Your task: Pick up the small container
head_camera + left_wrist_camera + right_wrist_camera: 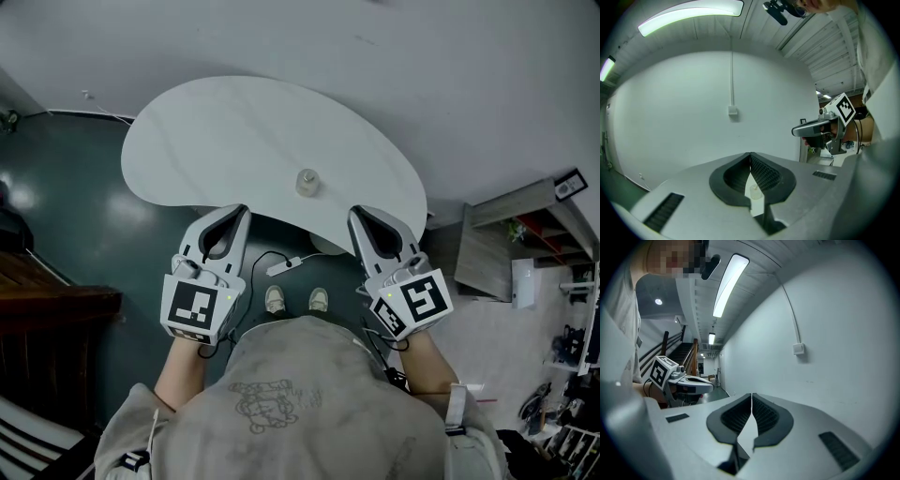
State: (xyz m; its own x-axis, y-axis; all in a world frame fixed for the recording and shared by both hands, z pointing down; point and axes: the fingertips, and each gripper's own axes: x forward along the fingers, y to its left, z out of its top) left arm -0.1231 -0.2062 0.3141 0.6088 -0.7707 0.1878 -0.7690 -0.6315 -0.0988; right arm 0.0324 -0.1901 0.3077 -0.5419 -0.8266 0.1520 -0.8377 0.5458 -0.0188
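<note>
The small container (pixel 307 181), a clear little jar with a lid, stands near the front edge of the white kidney-shaped table (pixel 216 141). My left gripper (pixel 241 211) hovers at the table's front edge, left of the jar and apart from it, its jaws shut and holding nothing. My right gripper (pixel 356 214) sits at the same edge to the jar's right, also shut and holding nothing. In the left gripper view the jar (pixel 753 190) shows small through the gap behind the closed tips of the left gripper (pixel 750 155). The right gripper view shows the right gripper (pixel 752 395) with its tips together and no jar.
Under the table's front edge lie a white power strip (pixel 284 266) with its cable and the person's shoes (pixel 275 299). A wooden shelf unit (pixel 511 246) stands at the right, dark stairs (pixel 37 291) at the left. A white wall (pixel 693 112) rises behind the table.
</note>
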